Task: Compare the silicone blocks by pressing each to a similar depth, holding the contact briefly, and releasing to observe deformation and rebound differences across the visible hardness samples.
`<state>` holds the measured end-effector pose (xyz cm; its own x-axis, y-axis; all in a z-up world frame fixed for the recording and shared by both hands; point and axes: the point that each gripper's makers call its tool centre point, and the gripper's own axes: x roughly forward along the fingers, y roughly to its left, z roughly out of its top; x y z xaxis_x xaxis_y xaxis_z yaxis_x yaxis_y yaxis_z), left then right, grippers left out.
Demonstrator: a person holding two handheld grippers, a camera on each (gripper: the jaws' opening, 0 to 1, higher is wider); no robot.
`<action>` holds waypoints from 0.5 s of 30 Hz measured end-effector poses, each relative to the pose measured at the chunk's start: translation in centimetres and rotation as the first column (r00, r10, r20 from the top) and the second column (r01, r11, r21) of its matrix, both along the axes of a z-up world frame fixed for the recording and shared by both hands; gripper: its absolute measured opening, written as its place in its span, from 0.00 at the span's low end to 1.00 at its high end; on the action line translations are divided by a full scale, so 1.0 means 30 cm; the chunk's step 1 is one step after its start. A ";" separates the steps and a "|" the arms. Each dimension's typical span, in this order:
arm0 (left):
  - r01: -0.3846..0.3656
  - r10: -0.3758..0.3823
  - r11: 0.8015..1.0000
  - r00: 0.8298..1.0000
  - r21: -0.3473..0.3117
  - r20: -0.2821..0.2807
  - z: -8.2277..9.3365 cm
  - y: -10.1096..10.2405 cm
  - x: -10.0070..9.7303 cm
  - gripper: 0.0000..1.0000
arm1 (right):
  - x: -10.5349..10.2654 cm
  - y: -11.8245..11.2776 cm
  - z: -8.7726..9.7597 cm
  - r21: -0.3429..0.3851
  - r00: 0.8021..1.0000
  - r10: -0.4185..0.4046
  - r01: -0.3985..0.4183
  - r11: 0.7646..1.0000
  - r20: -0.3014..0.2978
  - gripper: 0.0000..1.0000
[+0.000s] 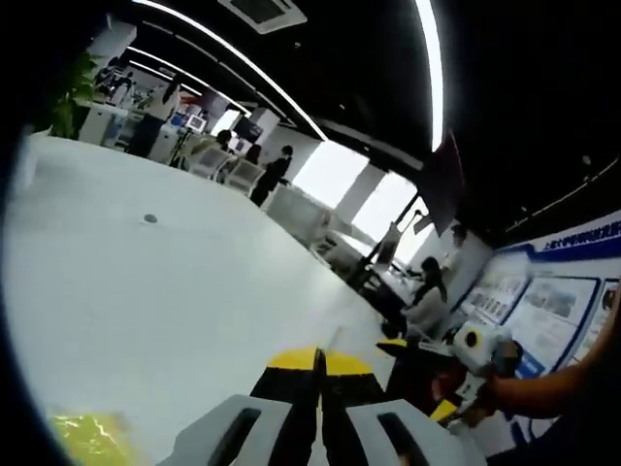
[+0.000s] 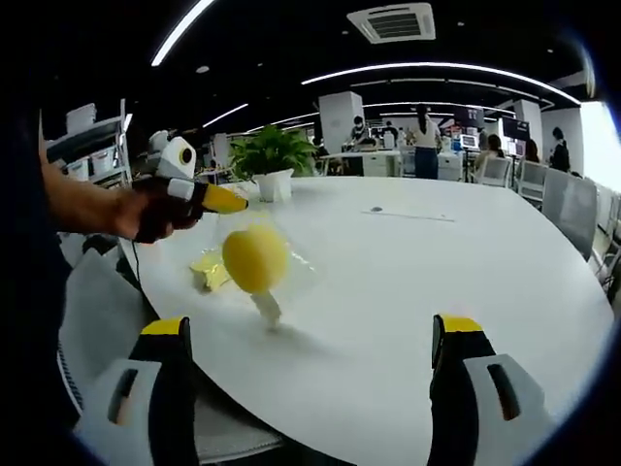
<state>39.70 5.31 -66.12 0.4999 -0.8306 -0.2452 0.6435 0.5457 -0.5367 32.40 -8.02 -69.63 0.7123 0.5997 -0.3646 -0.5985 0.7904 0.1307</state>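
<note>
The left hand-held gripper (image 2: 228, 201), jaws pressed together, hovers above a round yellow silicone block (image 2: 255, 258) inside a clear plastic wrapper (image 2: 296, 264), left of centre in the right gripper view. The right hand-held gripper (image 2: 309, 364) stands wide apart and empty. The broad white table (image 2: 466, 262) stretches bare rightward to its curved edge.

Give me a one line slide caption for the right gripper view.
Open right gripper faces a round yellow object on the white round table, left gripper held beside it.
</note>
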 end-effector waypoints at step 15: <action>-0.192 0.200 0.975 0.978 0.112 -0.056 -0.174 0.111 0.147 0.00 | 0.006 0.018 0.020 0.034 1.000 0.010 -0.010 0.999 0.011 0.96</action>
<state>44.12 8.65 -71.35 0.6301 -0.6857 -0.3643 0.4834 0.7136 -0.5071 32.57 -7.47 -69.02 0.7102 0.6187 -0.3360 -0.6078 0.7796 0.1507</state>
